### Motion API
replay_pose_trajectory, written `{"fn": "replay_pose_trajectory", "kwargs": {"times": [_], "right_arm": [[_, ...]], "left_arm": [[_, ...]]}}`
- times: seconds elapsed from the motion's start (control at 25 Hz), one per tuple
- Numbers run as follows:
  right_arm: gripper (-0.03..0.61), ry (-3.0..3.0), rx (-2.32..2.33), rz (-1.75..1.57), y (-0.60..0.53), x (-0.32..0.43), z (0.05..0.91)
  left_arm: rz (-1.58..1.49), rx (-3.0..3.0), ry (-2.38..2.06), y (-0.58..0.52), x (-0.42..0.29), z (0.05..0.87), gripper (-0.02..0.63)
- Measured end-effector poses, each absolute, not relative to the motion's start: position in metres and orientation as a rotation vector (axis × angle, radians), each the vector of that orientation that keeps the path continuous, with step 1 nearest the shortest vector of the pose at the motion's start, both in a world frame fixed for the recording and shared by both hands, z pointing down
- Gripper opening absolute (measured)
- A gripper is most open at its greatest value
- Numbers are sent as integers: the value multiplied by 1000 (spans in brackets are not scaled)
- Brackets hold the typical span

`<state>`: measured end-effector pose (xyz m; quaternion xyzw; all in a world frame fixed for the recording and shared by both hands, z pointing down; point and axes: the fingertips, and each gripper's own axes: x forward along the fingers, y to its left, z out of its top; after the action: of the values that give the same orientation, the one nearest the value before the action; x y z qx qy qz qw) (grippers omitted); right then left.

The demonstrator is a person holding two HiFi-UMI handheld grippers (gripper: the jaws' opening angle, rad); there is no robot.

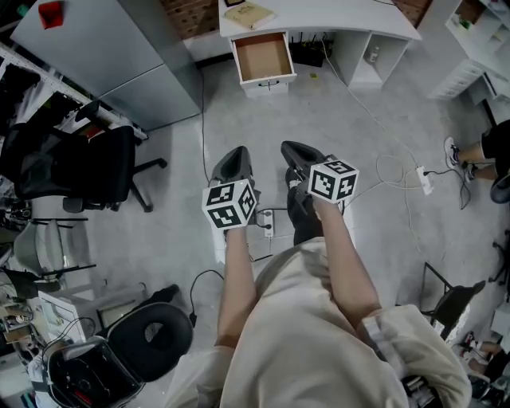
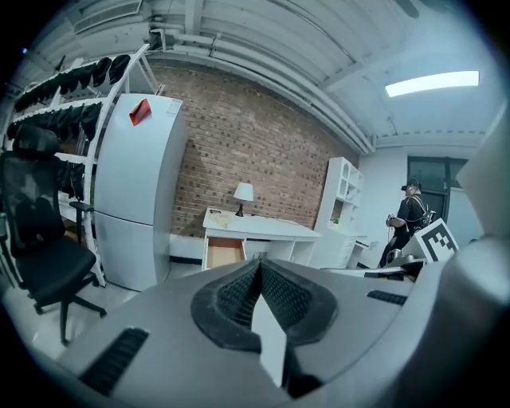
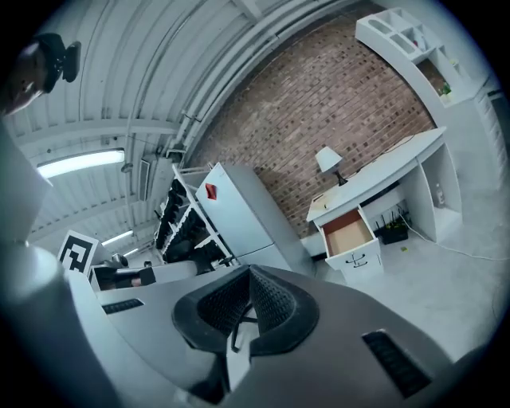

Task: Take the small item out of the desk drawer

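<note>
The white desk [image 1: 335, 16] stands far ahead across the floor, and its drawer [image 1: 263, 57] is pulled out. The drawer's brown inside looks bare from here; I see no small item. The drawer [image 2: 223, 253] also shows in the left gripper view, and the drawer [image 3: 348, 233] in the right gripper view. My left gripper [image 1: 235, 153] and right gripper [image 1: 292, 148] are held side by side above the floor, well short of the desk. Left gripper [image 2: 259, 264] is shut and empty. Right gripper [image 3: 249, 272] is shut; a thin dark line lies between its pads, and I cannot tell what it is.
A grey fridge [image 1: 119, 56] stands left of the desk, with a black office chair [image 1: 80, 167] nearer. A power strip [image 1: 268, 224] and cables lie on the floor below the grippers. White shelves [image 1: 478, 48] and another person's leg [image 1: 470, 151] are at the right. A yellowish pad [image 1: 249, 13] lies on the desk.
</note>
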<state>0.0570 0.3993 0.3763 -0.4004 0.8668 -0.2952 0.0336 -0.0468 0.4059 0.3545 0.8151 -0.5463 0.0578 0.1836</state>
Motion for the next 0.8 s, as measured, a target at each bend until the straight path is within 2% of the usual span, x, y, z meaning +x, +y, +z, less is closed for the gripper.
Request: {"fn": "replay_pose_trajectory", "kwargs": {"times": [0.8], "right_arm": [[23,2834,-1060,-1018,108,51,393]], "left_arm": [[311,2226,-1560,125,-32,362,15]]}}
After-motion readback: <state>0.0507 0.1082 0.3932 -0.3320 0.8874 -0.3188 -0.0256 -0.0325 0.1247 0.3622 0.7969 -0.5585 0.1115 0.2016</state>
